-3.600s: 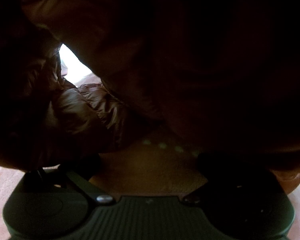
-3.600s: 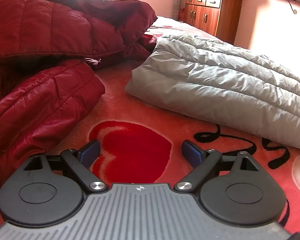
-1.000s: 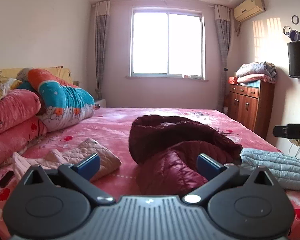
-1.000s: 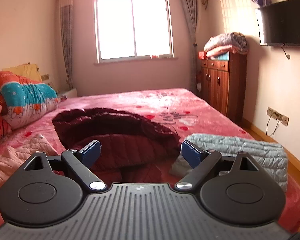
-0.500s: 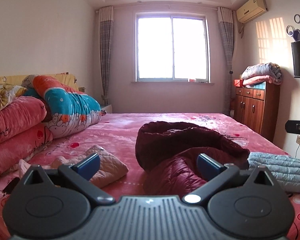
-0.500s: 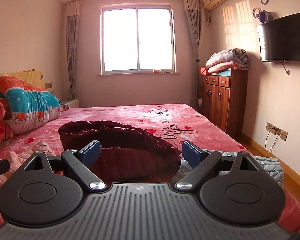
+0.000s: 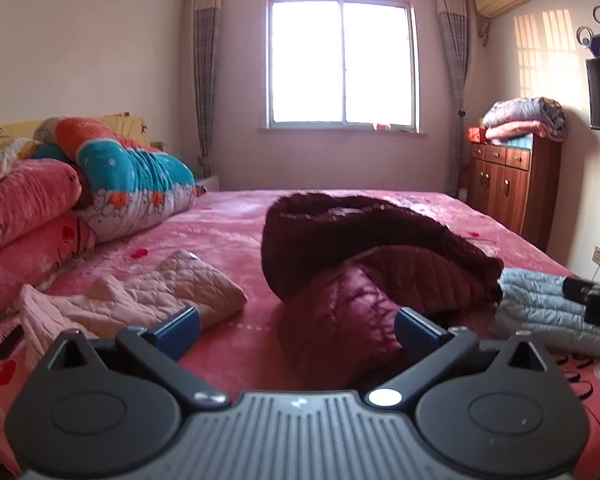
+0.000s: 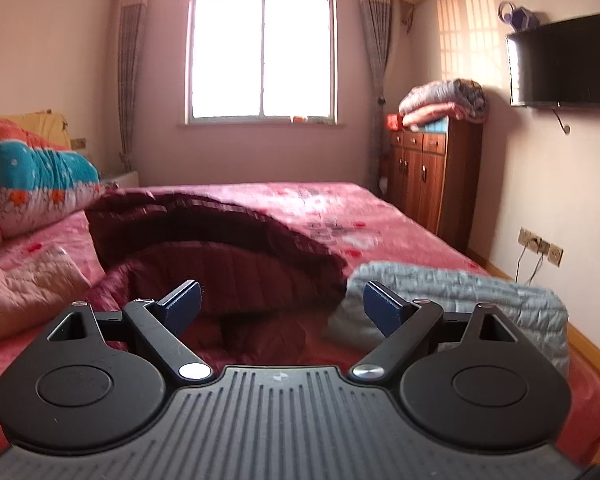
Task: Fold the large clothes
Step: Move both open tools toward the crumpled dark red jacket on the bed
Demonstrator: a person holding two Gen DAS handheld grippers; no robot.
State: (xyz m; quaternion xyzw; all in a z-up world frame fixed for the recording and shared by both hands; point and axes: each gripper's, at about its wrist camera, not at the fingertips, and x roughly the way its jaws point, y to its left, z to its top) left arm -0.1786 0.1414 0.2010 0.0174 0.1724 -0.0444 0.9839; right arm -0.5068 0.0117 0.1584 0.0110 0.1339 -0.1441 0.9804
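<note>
A dark red quilted down coat [image 7: 364,256] lies in a loose heap in the middle of the pink bed [image 7: 236,224]; it also shows in the right wrist view [image 8: 228,256]. A folded grey down jacket [image 7: 548,308] lies to its right near the bed edge, and shows in the right wrist view [image 8: 452,292]. A pink quilted garment [image 7: 148,296] lies to the left. My left gripper [image 7: 296,330] is open and empty, held back from the coat. My right gripper [image 8: 282,306] is open and empty, also short of the coat. The right gripper's body shows at the right edge of the left wrist view [image 7: 596,300].
Rolled quilts and pillows [image 7: 60,196] are stacked at the bed's left. A wooden cabinet [image 8: 432,176] with folded blankets on top stands against the right wall, under a wall TV [image 8: 560,62]. A window [image 7: 342,64] is at the far wall.
Both grippers have let go of the coat, drawn back and lifted from it since 3.6 s ago. In the last second both views have tilted and shifted slightly; the coat lies still.
</note>
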